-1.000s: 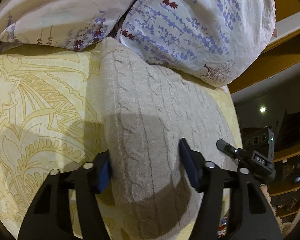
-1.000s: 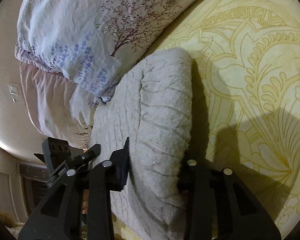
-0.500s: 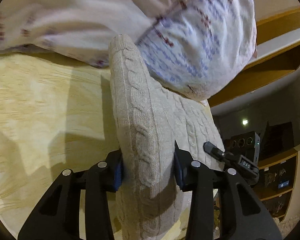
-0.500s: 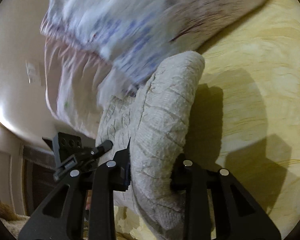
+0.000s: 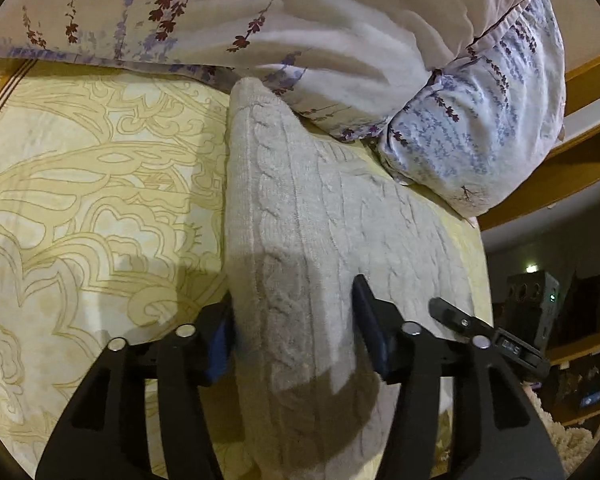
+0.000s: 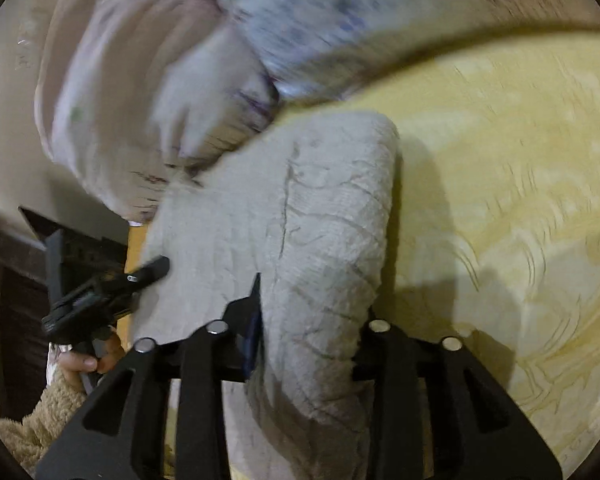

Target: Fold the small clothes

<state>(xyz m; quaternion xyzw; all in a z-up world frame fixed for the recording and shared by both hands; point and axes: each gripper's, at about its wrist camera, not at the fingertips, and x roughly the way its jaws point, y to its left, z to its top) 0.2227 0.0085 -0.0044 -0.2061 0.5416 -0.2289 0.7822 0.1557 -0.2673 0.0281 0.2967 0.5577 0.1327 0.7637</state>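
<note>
Honestly, we'd worry about bunching. Our left hand-held gripper (image 5: pixel 294 330) sits spread wide around the folded knit sweater (image 5: pixel 320 216), not clamped; the right hand-held gripper (image 6: pixel 310 324) looks clenched on the thick fold, though that view is smeared, so it's our best guess. The sweater lies on the yellow bed sheet (image 5: pixel 80 184), its 12 o'clock end against the floral duvet (image 5: pixel 340 32). Pull one-sided and the fold could skew or catch the duvet. Writing: a tiny label on the other gripper, unreadable.
</note>
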